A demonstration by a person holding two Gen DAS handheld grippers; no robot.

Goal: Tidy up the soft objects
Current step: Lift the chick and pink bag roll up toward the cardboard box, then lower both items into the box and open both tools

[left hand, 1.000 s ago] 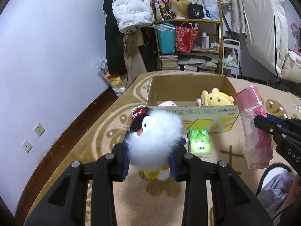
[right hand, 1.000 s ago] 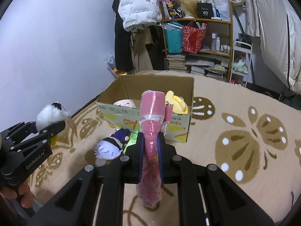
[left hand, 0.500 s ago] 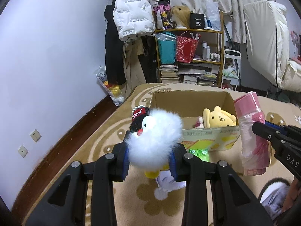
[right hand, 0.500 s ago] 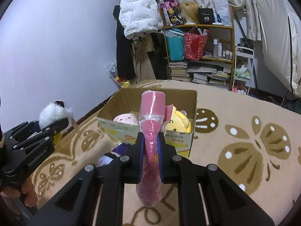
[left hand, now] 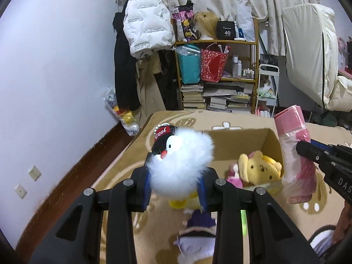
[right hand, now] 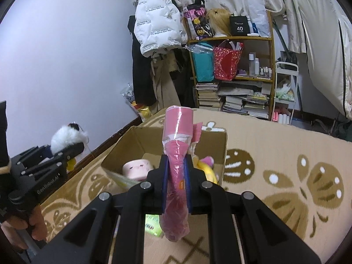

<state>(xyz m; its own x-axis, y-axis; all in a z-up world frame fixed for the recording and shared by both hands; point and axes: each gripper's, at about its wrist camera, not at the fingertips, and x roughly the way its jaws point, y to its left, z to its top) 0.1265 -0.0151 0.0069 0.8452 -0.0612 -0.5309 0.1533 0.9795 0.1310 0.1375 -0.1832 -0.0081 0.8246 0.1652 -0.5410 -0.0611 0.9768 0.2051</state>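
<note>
Left wrist: left gripper point(left hand: 176, 186) pinches fluffy white penguin point(left hand: 179, 165); right gripper point(right hand: 176, 186) squeezes apparently plastic-wrapped pink roll point(right hand: 177, 154).

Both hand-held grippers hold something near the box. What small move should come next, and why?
Probably carry the left hand-held gripper forward over the cardboard box before opening it. The fluffy penguin toy in its grip hangs above the carpet, short of the box's near wall, so letting go now would likely miss.

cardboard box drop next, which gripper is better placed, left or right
Right, probably. The right gripper holds the pink roll nearly over the cardboard box; the left gripper, gripping the fluffy penguin, sits short of its near-left corner.
</note>
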